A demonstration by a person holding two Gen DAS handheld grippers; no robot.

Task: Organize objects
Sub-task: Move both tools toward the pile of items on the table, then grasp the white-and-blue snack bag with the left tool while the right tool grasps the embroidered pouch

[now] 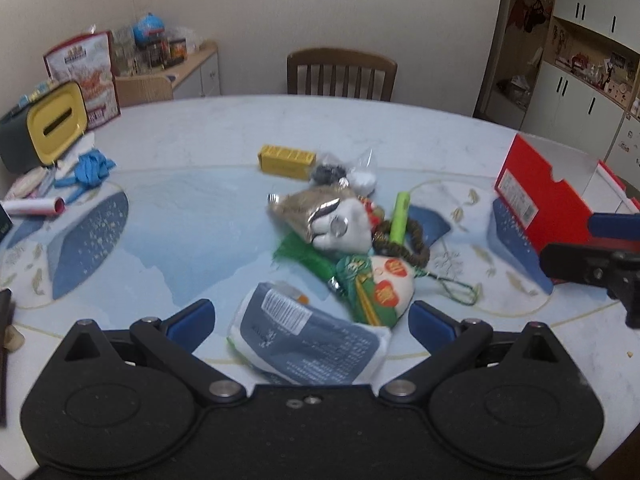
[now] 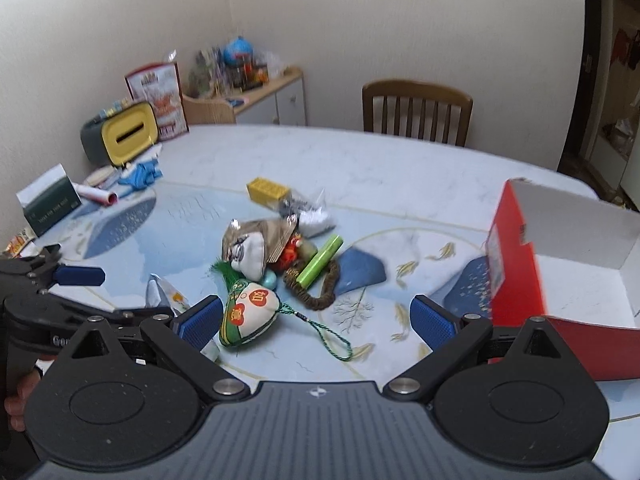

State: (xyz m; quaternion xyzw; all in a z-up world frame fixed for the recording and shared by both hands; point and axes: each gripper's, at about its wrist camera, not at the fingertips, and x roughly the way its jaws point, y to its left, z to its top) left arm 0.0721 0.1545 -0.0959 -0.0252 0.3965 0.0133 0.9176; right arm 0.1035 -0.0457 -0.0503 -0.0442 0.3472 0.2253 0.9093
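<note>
A pile of small items lies mid-table: a blue-and-white packet (image 1: 308, 340), a green-and-white embroidered sachet (image 2: 248, 312) with a green cord, a light green tube (image 2: 320, 262), a brown bead bracelet (image 2: 320, 298), a white pouch (image 1: 344, 228) and a yellow box (image 1: 286, 160). My left gripper (image 1: 312, 326) is open, with the packet lying between its blue fingers. My right gripper (image 2: 318, 324) is open just above the table. The sachet sits beside its left finger (image 2: 200, 322). An open red shoebox (image 2: 516, 264) with a white inside stands to the right.
A wooden chair (image 1: 342, 72) stands behind the table. At the far left are a yellow-fronted tissue box (image 1: 56, 122), blue gloves (image 1: 90, 168), a rolled paper (image 1: 34, 206) and a green box (image 2: 50, 202). A cluttered sideboard (image 2: 260, 88) lines the wall.
</note>
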